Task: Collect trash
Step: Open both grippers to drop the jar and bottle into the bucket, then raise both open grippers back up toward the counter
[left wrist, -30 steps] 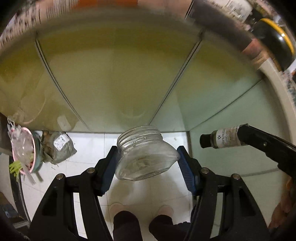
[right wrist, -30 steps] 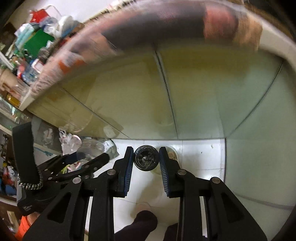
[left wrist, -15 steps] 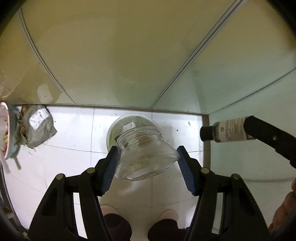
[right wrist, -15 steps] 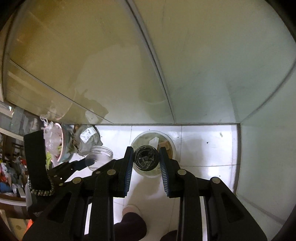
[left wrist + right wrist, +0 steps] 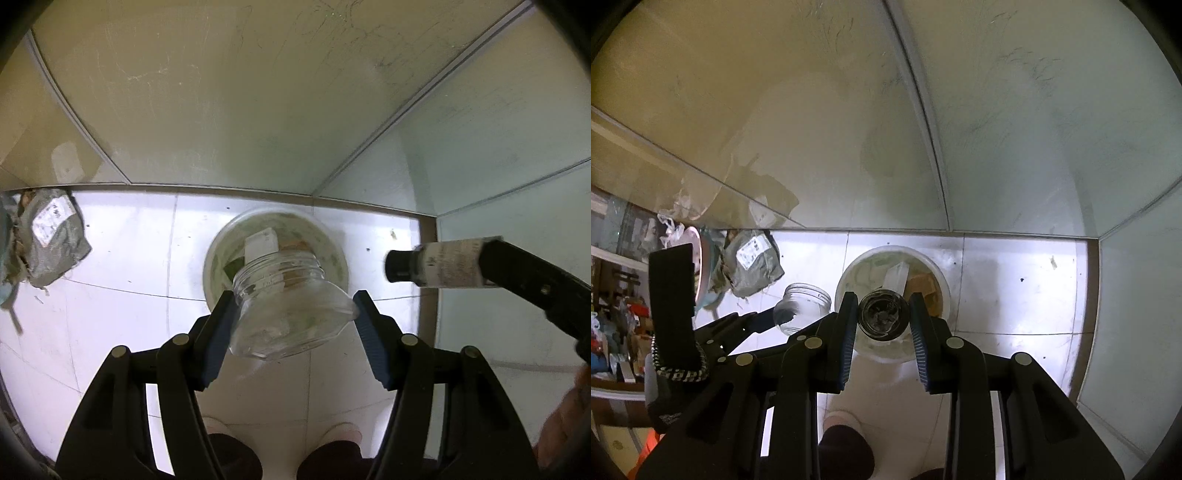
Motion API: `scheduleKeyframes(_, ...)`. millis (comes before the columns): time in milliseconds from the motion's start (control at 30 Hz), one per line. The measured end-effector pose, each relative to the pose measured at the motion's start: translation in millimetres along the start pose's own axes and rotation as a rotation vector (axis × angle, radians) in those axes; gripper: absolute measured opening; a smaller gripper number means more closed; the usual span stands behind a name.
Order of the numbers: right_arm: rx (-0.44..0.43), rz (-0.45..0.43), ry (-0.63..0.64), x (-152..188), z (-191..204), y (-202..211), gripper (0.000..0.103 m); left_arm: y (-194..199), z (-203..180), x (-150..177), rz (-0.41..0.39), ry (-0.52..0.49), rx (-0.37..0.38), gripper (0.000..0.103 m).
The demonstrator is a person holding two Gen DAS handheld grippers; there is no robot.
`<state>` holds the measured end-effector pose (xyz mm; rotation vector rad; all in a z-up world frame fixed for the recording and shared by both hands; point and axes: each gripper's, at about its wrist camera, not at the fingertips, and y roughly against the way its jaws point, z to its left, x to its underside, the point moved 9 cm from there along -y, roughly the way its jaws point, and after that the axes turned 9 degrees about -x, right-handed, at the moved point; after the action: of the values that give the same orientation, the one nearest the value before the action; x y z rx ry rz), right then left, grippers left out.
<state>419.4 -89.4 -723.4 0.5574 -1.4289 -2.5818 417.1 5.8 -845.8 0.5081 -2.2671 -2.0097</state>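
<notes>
My left gripper point(image 5: 291, 314) is shut on a clear glass jar point(image 5: 288, 306), mouth pointing away, held above a white round trash bin point(image 5: 218, 254) on the tiled floor. My right gripper point(image 5: 883, 314) is shut on a small dark bottle point(image 5: 884, 314), seen end-on, held over the same bin point(image 5: 857, 269), which holds paper and cardboard scraps. In the left wrist view the bottle point(image 5: 439, 264) with its white label sticks out of the right gripper at the right. In the right wrist view the jar point(image 5: 801, 306) shows at the left.
A crumpled grey parcel bag point(image 5: 51, 240) lies on the floor left of the bin, also in the right wrist view point(image 5: 753, 262). A pink bowl point(image 5: 701, 273) sits beside it. Pale cabinet panels point(image 5: 240, 92) rise behind. My feet point(image 5: 229, 428) are below.
Both grippers have tilted down and moved in over the bin, which now sits right under the jar and bottle. The grips are unchanged.
</notes>
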Motion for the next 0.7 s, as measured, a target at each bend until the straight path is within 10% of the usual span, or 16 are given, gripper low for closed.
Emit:
scheduleKeyframes(433, 0.019, -0.014, 0.05, -11.9, 23.0, 26.5, 0.044, 41.8, 17.0, -1.6, -0.025, 0.015, -0.012, 0.066)
scheduleKeyframes(700, 0.047, -0.027, 0.024, -19.0, 56.2, 103.3, 0.044, 159.9, 20.4, -7.7, -0.078, 0.035, -0.04, 0.066)
